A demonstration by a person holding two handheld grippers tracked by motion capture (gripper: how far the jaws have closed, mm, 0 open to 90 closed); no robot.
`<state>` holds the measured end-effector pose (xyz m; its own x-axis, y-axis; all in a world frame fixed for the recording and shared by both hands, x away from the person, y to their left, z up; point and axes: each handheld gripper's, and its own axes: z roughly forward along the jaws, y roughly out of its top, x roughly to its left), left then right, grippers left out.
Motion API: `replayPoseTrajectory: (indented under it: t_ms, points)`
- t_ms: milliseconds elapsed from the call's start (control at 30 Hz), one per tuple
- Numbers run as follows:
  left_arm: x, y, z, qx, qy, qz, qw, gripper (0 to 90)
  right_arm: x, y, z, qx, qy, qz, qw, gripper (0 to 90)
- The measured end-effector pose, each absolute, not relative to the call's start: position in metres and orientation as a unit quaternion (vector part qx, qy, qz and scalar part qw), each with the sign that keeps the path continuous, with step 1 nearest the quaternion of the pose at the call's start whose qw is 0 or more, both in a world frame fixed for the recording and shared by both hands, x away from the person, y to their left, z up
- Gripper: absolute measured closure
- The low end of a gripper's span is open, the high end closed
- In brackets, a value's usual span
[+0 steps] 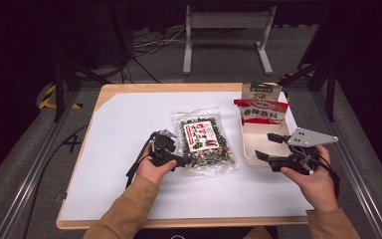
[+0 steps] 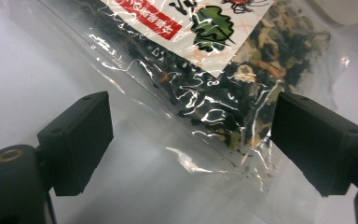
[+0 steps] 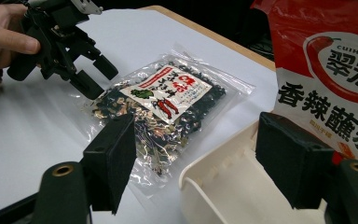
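White paper covers the counter (image 1: 129,124), and at the lower middle of the high view we have the left gripper (image 1: 179,160) resting against the near-left corner of the clear bag of dried vegetables (image 1: 206,142). Looking along this gripper, its fingers (image 2: 77,142) stand spread apart and released, with the bag's transparent sealed edge (image 2: 200,163) lying flat between them and the dark contents just beyond; neither pad presses the film. The bag lies forward and to the right of those fingers in the high view, its long axis running from near to far up the frame, slightly tilted.

At the lower right of that view, we hold the right gripper (image 1: 267,148) at the near edge of the cream tray (image 1: 251,149), its fingers (image 3: 112,161) also spread, with nothing between them. The tray sits just beside the bag, and farther up the frame the red seasoning pouch (image 1: 261,110) stands in its far end.

We judge the left hand clearly nearer to the bag, so the pinch on that corner falls to it.
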<state>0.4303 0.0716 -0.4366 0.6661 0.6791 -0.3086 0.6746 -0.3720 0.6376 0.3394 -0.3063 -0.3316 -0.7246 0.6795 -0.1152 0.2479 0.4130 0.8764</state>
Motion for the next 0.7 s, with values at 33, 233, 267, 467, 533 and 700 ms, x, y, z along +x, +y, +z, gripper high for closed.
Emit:
replayPoseTrajectory:
  t_ms: [33,233,267,467,533,700]
  points:
    - [0.431,0.071,-0.437,0.826,0.411,0.002,0.385,12.7,0.339,-0.307,-0.332,0.289,0.807,0.459,0.236,29.0]
    - [0.438,0.067,-0.441,0.824,0.414,-0.001,0.387,12.2,0.335,-0.308,-0.333,0.291,0.806,0.457,0.238,28.6]
    - [0.44,0.065,-0.442,0.825,0.414,0.002,0.384,11.3,0.334,-0.307,-0.334,0.292,0.807,0.455,0.238,28.6]
    - [0.441,0.062,-0.444,0.827,0.412,0.006,0.383,10.0,0.332,-0.308,-0.335,0.294,0.807,0.453,0.24,28.5]
    - [0.441,0.061,-0.444,0.828,0.409,0.009,0.383,8.9,0.332,-0.307,-0.336,0.295,0.807,0.453,0.24,28.5]
    - [0.441,0.061,-0.444,0.824,0.413,0.008,0.387,9.1,0.332,-0.305,-0.336,0.292,0.809,0.452,0.239,28.5]
